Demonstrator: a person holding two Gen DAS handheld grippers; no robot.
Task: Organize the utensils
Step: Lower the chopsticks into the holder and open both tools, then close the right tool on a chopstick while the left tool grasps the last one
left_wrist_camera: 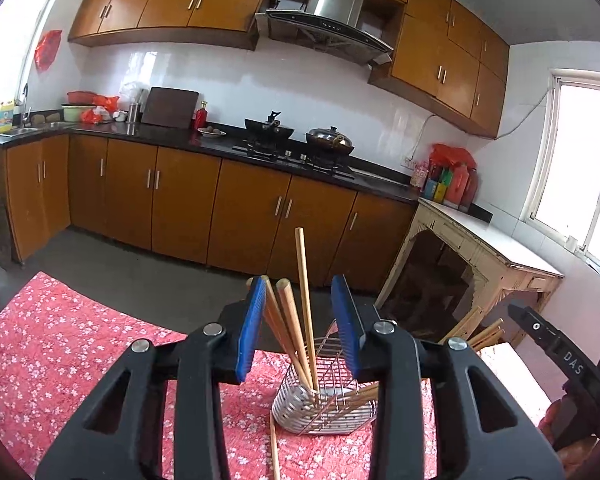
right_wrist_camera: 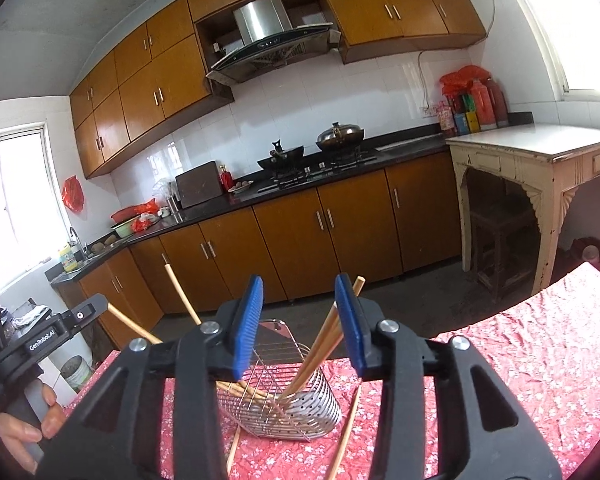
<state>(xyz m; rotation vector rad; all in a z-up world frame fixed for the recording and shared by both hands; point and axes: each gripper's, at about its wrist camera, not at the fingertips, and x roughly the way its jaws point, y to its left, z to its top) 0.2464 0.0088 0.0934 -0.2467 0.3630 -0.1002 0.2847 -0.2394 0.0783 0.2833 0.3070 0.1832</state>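
You face L-shaped kitchen: orange-brown wall cabinets (left_wrist_camera: 172, 4) above, matching base cabinets (left_wrist_camera: 188, 204) under black countertop (left_wrist_camera: 172, 136). White tiled wall (left_wrist_camera: 300, 84) behind steel range hood (left_wrist_camera: 332, 12) and gas hob (left_wrist_camera: 296, 156). Worn cream side table (right_wrist_camera: 540, 160) at your right. Bright daylight through windows (left_wrist_camera: 584, 156). Dark grey floor (left_wrist_camera: 140, 280).

Low in the frame, a table under a pink floral cloth (left_wrist_camera: 60, 344) carries a metal wire utensil holder (left_wrist_camera: 324, 408) near lower centre. Loose wooden chopsticks (right_wrist_camera: 346, 432) lie flat on the cloth beside its base, one (left_wrist_camera: 274, 452) at its lower left.
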